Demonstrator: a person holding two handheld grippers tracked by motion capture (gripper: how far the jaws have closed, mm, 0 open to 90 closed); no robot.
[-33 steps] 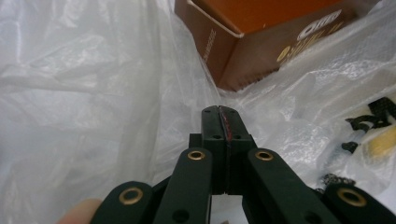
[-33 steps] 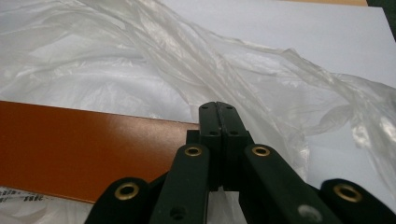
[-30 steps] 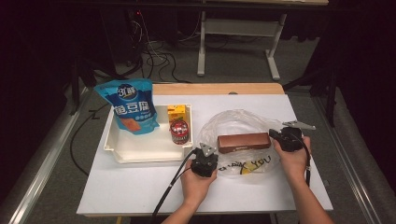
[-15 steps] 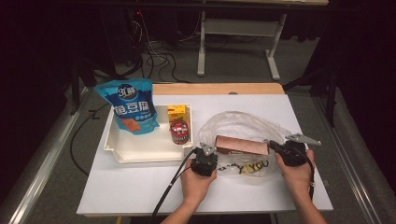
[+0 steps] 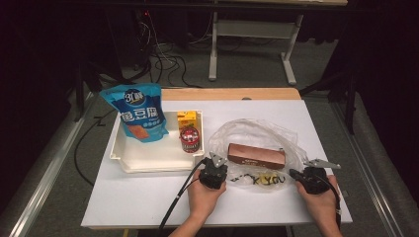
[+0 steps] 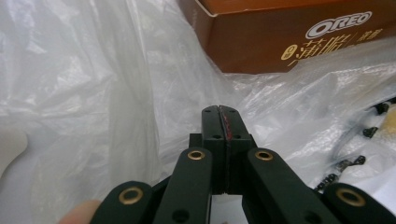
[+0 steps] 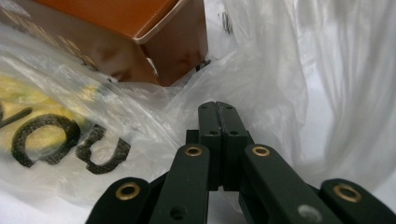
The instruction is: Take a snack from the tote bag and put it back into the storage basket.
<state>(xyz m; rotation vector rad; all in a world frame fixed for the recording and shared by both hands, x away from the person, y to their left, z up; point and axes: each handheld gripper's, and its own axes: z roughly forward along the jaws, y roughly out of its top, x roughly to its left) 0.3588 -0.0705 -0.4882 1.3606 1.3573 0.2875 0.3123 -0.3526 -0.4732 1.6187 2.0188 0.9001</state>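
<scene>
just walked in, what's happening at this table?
A person is working a clear plastic bag with a tool in each hand. The left tool and right tool sit at the bag's near edge, jaws shut with the film right at them; whether they pinch it is hard to tell. A brown Oreo box lies in the bag. A blue pouch, a can and a yellow carton wait in the white tray.
</scene>
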